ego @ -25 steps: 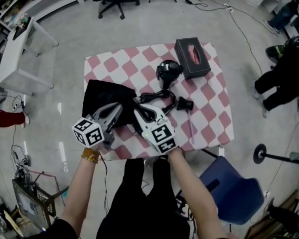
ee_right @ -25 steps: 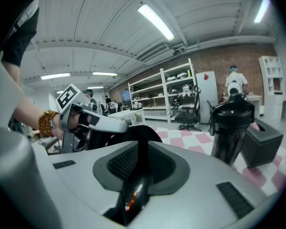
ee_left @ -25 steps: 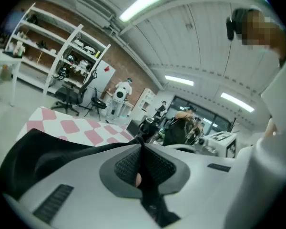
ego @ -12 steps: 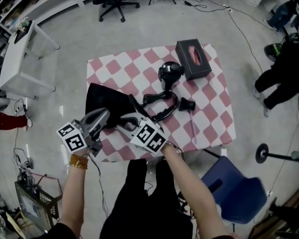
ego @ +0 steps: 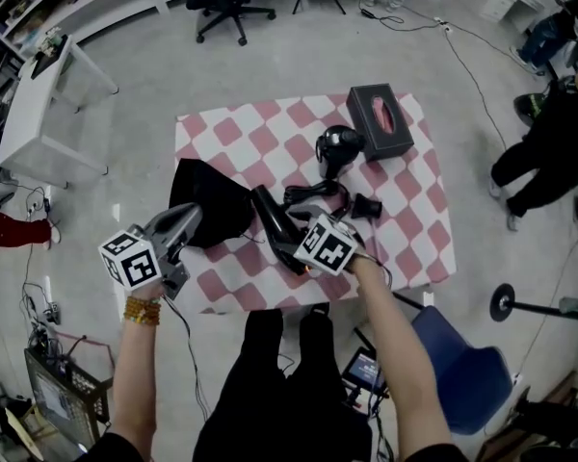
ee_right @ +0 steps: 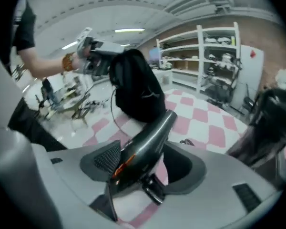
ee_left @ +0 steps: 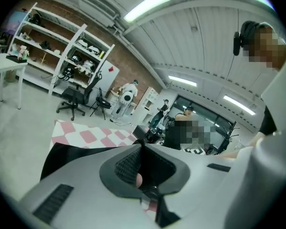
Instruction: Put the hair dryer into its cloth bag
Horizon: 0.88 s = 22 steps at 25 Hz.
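Note:
The black cloth bag [ego: 215, 200] hangs over the left part of the checked table, pinched at its edge by my left gripper [ego: 195, 216], which is shut on it. In the left gripper view the bag [ee_left: 66, 152] spreads dark behind the closed jaws of my left gripper [ee_left: 142, 149]. The black hair dryer [ego: 273, 224] lies slanted just right of the bag. Its handle end sits between the jaws of my right gripper [ego: 295, 250], which are opening. In the right gripper view the dryer [ee_right: 150, 136] leans on one pad of my right gripper [ee_right: 143, 157] with a gap at the other. It points at the hanging bag [ee_right: 136, 87].
A black box with a pink slot [ego: 380, 119] and a round black piece [ego: 335, 147] stand at the table's far right. The cord [ego: 313, 194] and a small black part [ego: 366, 205] lie mid-table. A blue chair [ego: 453, 364] stands near right, a white table [ego: 48, 114] left, a person [ego: 549, 152] at the right.
My right gripper swung down and to the right and its jaws opened, so the dryer now shows beside the bag. My left gripper drew left and upward with the bag.

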Motion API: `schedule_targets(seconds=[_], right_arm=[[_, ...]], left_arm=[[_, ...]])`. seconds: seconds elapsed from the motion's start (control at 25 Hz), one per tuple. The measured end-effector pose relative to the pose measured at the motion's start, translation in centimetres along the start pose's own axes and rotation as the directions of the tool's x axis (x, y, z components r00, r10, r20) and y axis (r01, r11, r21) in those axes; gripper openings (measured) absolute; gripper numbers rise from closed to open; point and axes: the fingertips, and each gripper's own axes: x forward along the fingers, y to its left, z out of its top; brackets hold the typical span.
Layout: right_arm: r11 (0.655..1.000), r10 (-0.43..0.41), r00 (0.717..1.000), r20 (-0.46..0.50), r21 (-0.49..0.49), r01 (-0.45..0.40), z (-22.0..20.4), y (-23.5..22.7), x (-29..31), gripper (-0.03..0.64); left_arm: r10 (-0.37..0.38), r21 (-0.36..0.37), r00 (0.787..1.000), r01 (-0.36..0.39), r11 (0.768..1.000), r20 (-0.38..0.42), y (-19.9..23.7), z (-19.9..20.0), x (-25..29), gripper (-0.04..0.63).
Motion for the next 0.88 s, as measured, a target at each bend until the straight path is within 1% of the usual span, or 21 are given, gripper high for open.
schedule_targets(seconds=[0.04, 0.08, 0.12, 0.2, 0.24, 0.32, 0.4, 0.44, 0.52, 0.6, 0.64, 0.68, 0.76, 0.84, 0.88], right_arm=[[0.994, 0.037, 0.999, -0.037, -0.105, -0.041, -0.7, 0.3, -0.9, 0.285], [0.976, 0.043, 0.996, -0.077, -0.212, -0.058, -1.6, 0.5, -1.9, 0.286], [0.952, 0.02, 0.993, -0.116, -0.301, -0.054, -2.9, 0.2, -2.7, 0.285], [0.905, -0.059, 0.977, -0.203, -0.424, -0.033, -5.9, -0.9, -3.1, 0.287], [0.879, -0.097, 0.964, -0.247, -0.476, -0.034, -7.4, -1.4, -2.6, 0.286], [0.826, -0.157, 0.941, -0.299, -0.563, -0.041, -9.4, -1.9, -0.9, 0.287], [0.798, -0.184, 0.933, -0.31, -0.602, -0.043, -10.1, -2.1, 1.1, 0.287], [0.79, -0.188, 0.932, -0.309, -0.612, -0.044, -10.1, -2.0, 1.9, 0.287], [0.784, -0.193, 0.934, -0.302, -0.62, -0.039, -9.9, -2.0, 2.5, 0.288], [0.794, -0.199, 0.944, -0.264, -0.608, -0.003, -9.4, -2.1, 2.4, 0.277], [0.801, -0.199, 0.948, -0.249, -0.599, 0.011, -9.3, -2.0, 2.4, 0.207], [0.803, -0.197, 0.949, -0.247, -0.596, 0.011, -9.3, -1.7, 2.4, 0.205], [0.795, -0.192, 0.945, -0.264, -0.607, -0.008, -9.3, -0.9, 2.4, 0.19], [0.789, -0.18, 0.942, -0.282, -0.613, -0.033, -9.0, 0.0, 3.0, 0.195], [0.789, -0.17, 0.939, -0.299, -0.612, -0.052, -9.0, 0.3, 3.3, 0.236]], left_arm=[[-0.005, -0.002, 1.0, 0.005, 1.0, 0.02, -0.2, 1.0, -0.7, 0.031], [-0.01, -0.008, 0.999, 0.01, 1.0, 0.042, -0.3, 2.1, -1.5, 0.031], [-0.018, -0.018, 0.998, 0.019, 1.0, 0.065, -0.3, 3.2, -2.3, 0.031], [-0.045, -0.034, 0.994, 0.048, 0.998, 0.097, -0.6, 5.1, -3.5, 0.031], [-0.06, -0.035, 0.994, 0.063, 0.997, 0.096, -0.8, 5.7, -3.9, 0.031], [-0.085, -0.034, 0.995, 0.086, 0.996, 0.047, -1.0, 5.3, -3.8, 0.031], [-0.095, -0.048, 0.995, 0.093, 0.994, -0.033, -0.8, 3.6, -2.7, 0.031], [-0.093, -0.06, 0.994, 0.089, 0.994, -0.065, -0.6, 2.5, -2.1, 0.031], [-0.082, -0.085, 0.991, 0.073, 0.994, -0.104, -0.2, 0.6, -1.0, 0.031], [-0.07, -0.116, 0.991, 0.056, 0.992, -0.112, 0.5, -0.7, -0.3, 0.031], [-0.063, -0.133, 0.992, 0.048, 0.99, -0.108, 0.8, -1.1, 0.0, 0.031], [-0.057, -0.151, 0.993, 0.042, 0.988, -0.103, 1.1, -1.5, 0.2, 0.031], [-0.057, -0.177, 0.994, 0.04, 0.983, -0.094, 1.3, -2.1, 0.7, 0.031], [-0.058, -0.189, 0.994, 0.04, 0.981, -0.092, 1.4, -2.3, 0.9, 0.031], [-0.057, -0.193, 0.994, 0.038, 0.98, -0.091, 1.5, -2.3, 0.9, 0.031]])
